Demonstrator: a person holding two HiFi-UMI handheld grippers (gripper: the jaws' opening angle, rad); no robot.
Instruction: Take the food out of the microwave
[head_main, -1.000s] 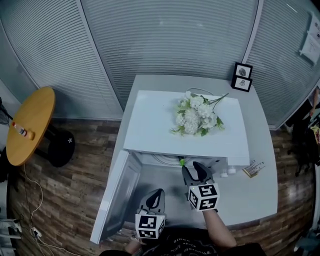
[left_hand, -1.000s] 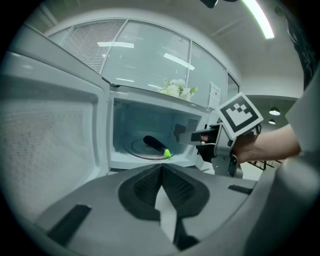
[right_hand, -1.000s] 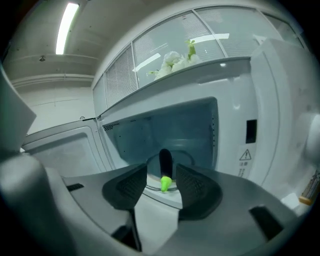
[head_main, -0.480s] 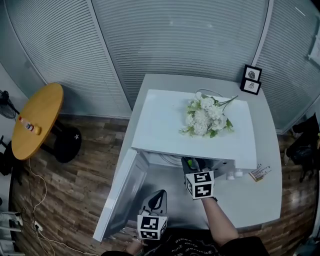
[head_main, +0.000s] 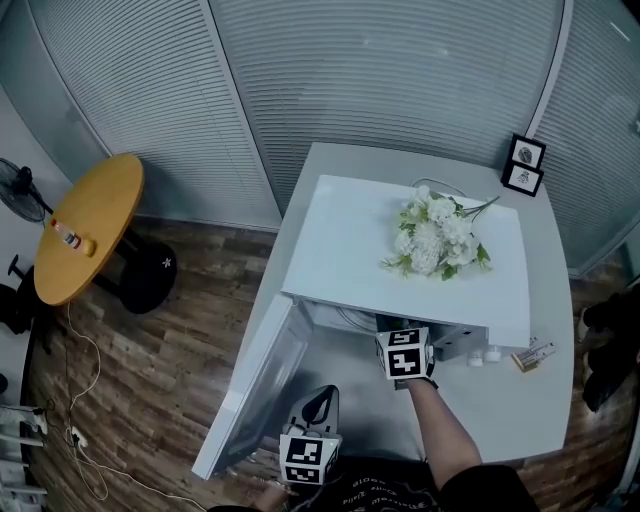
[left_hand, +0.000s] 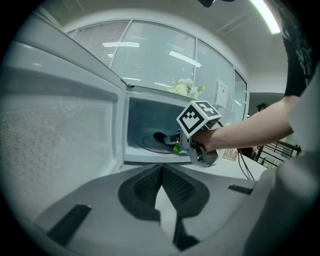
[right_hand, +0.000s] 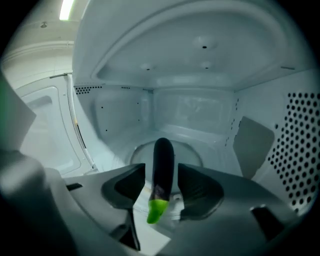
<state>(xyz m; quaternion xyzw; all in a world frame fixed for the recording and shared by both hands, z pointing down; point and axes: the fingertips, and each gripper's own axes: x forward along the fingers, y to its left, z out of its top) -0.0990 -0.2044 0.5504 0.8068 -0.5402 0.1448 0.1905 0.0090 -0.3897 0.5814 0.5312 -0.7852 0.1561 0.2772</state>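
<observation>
The white microwave (head_main: 345, 240) stands with its door (head_main: 258, 378) swung open to the left. A dark purple eggplant (right_hand: 163, 162) with a green stem end lies on the glass turntable (right_hand: 187, 151) inside. My right gripper (right_hand: 161, 168) reaches into the cavity with a jaw on each side of the eggplant, a thin gap at each pad. Its jaws have just been opening. In the head view only its marker cube (head_main: 405, 353) and the forearm show. My left gripper (left_hand: 161, 170) hangs shut and empty in front of the door, and from there I see the eggplant (left_hand: 161, 136) on the turntable.
A bunch of white flowers (head_main: 440, 235) lies on top of the microwave. The white table (head_main: 505, 405) carries two picture frames (head_main: 525, 165) at the back and a small card (head_main: 531, 353) on the right. A round wooden table (head_main: 90, 228) stands on the left.
My right gripper has pushed forward and down into the microwave, so its jaws are now hidden under the top in the head view. The left gripper has stayed in place.
</observation>
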